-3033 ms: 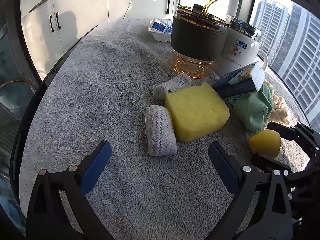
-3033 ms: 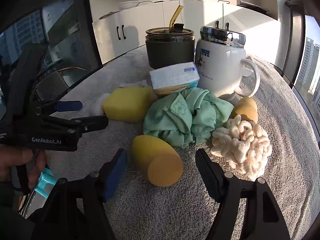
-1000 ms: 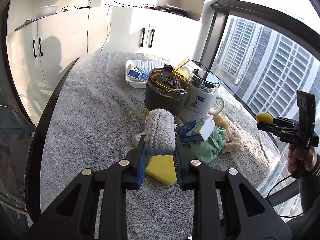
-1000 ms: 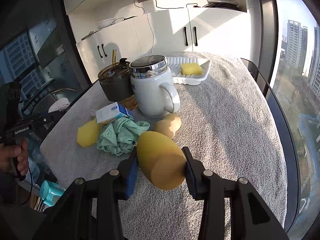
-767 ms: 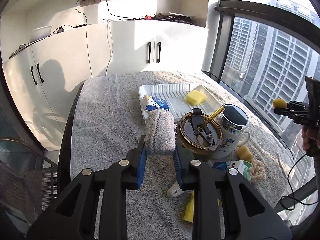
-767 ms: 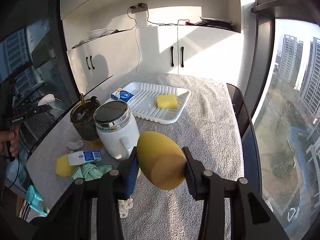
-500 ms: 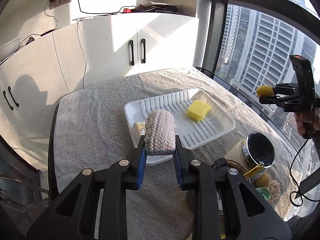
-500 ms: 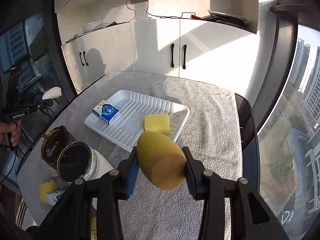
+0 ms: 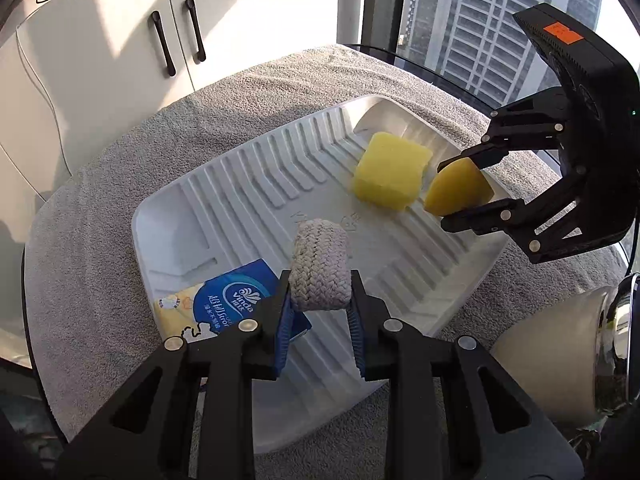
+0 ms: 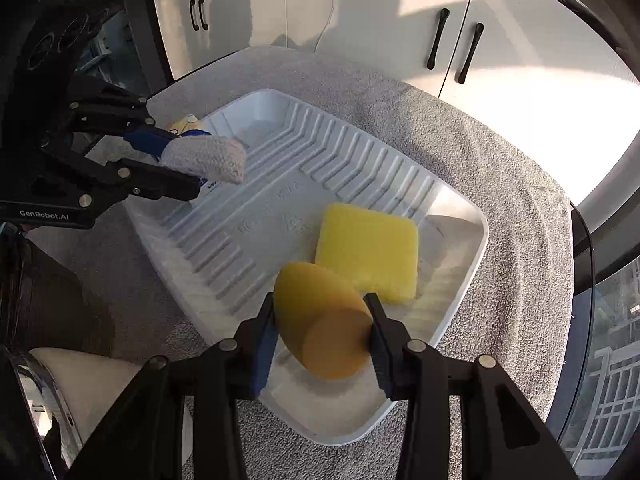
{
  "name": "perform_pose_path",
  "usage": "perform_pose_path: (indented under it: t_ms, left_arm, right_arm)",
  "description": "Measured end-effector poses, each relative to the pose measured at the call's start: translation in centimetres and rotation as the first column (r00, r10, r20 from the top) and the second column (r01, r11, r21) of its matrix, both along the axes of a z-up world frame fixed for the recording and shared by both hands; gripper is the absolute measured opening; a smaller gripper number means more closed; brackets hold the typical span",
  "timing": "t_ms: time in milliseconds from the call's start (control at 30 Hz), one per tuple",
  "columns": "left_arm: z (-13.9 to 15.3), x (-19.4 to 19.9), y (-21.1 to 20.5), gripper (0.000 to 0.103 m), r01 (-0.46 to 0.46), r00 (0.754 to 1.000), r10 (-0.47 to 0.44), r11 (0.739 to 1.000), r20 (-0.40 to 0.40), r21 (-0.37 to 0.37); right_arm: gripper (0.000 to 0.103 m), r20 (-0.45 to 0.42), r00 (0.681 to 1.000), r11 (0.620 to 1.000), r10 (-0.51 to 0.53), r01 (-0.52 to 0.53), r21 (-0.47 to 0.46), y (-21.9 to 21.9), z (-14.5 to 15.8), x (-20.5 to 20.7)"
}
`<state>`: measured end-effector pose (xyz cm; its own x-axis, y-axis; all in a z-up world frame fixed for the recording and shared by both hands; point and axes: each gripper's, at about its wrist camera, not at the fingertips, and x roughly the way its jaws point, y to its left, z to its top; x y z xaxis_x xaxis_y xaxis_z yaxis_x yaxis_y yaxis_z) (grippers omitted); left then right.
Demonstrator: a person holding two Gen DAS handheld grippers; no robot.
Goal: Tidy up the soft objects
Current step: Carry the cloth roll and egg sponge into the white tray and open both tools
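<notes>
Two wrist fisheyes, both tipped steeply down over the same white tray [image 9: 224, 216].

My left camera looks along its own fingers from close above the tray's near edge, with the right gripper [image 9: 460, 196] at about two o'clock. My right camera looks in from the opposite side, equally near, with the left gripper [image 10: 192, 168] at ten o'clock. Both share the tray [image 10: 476, 240], the yellow sponge block [image 9: 390, 176] [image 10: 368, 252] and the grey towel [image 9: 100, 184]; the frame edges warp, so the angles are probably rough.
</notes>
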<state>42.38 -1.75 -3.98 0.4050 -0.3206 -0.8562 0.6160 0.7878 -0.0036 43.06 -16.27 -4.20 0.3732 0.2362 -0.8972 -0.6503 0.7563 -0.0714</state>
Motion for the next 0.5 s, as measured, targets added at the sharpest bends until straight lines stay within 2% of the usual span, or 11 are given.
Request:
perform_pose_path:
  t_ms: [33, 133, 400, 500]
  left_arm:
    - [-0.5, -0.1, -0.1, 0.024, -0.003, 1.0, 0.003, 1.0, -0.001, 0.015]
    - [-0.5, -0.4, 0.2, 0.024, -0.015, 1.0, 0.015, 1.0, -0.001, -0.007]
    - [-0.8, -1.2, 1.4, 0.024, -0.056, 0.997, 0.054, 0.997, -0.046, -0.047]
    - [-0.7, -1.4, 1.3, 0.024, -0.065, 0.997, 0.063, 0.997, -0.047, -0.042]
  right_arm:
    - [0.045, -0.008, 1.0, 1.0, 0.001, -0.001, -0.012, 0.1, -0.4, 0.2]
    - [0.045, -0.012, 1.0, 0.999, -0.002, 0.002, -0.049, 0.3, -1.5, 0.6]
    - [0.049, -0.011, 0.998, 0.998, -0.06, 0.06, -0.014, -0.2, -2.0, 2.5]
    - [0.059, -0.012, 0.997, 0.997, -0.076, 0.076, -0.013, -0.4, -2.0, 2.8]
